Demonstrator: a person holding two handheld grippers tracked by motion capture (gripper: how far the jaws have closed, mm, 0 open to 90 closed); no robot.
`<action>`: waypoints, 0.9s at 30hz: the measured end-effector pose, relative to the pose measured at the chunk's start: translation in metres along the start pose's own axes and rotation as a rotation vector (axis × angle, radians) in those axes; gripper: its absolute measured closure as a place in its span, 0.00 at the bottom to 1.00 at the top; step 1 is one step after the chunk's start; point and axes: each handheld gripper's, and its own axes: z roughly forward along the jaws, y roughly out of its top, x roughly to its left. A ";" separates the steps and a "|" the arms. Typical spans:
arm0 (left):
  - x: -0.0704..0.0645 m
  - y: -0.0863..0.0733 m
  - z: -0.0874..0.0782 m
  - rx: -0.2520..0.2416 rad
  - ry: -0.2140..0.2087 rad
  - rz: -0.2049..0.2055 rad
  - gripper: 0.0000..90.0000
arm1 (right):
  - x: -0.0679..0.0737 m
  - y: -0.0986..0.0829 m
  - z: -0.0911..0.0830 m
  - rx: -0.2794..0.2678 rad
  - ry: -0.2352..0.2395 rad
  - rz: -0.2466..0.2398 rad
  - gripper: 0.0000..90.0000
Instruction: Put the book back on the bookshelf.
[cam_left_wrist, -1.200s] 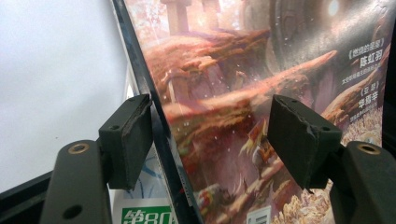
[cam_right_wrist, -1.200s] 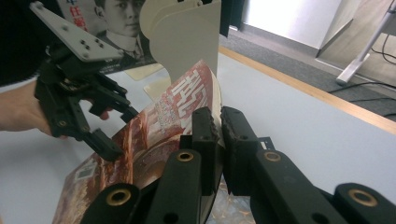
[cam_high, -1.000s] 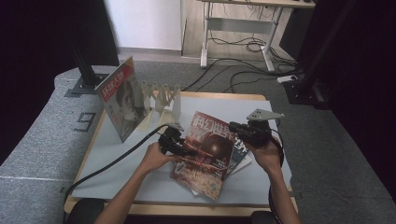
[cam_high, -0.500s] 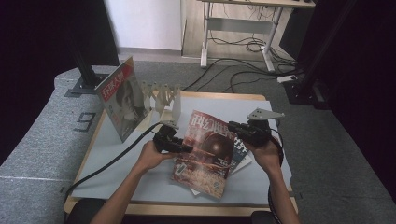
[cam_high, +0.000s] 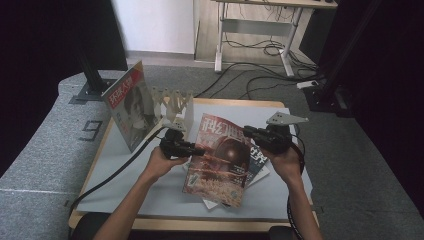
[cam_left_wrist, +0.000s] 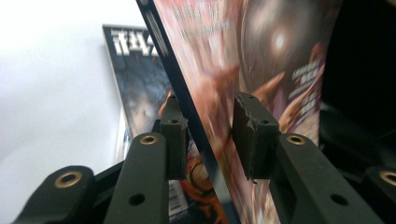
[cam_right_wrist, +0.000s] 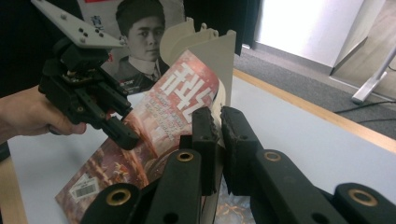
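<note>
Right now both sets of jaws pinch the magazine (cam_high: 220, 159), one on each long side, so it can't flop. The left gripper (cam_high: 189, 148) bites its left edge; the right gripper (cam_high: 252, 134) bites its right edge. It hangs tilted above more magazines (cam_high: 257, 162) on the table (cam_high: 125, 186). Its long way runs away from the person, title end highest, toward the rack (cam_high: 176, 104), probably to slot it there.
</note>
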 end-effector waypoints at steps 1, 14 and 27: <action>-0.002 0.003 -0.001 0.010 0.009 0.014 0.75 | 0.002 0.003 0.000 -0.003 0.002 -0.009 0.93; -0.040 0.026 -0.014 -0.074 0.187 0.222 0.86 | 0.007 0.032 -0.022 -0.087 -0.017 -0.041 0.93; -0.043 0.014 -0.019 -0.028 0.188 0.275 0.88 | 0.008 0.026 -0.027 -0.088 0.019 -0.051 0.90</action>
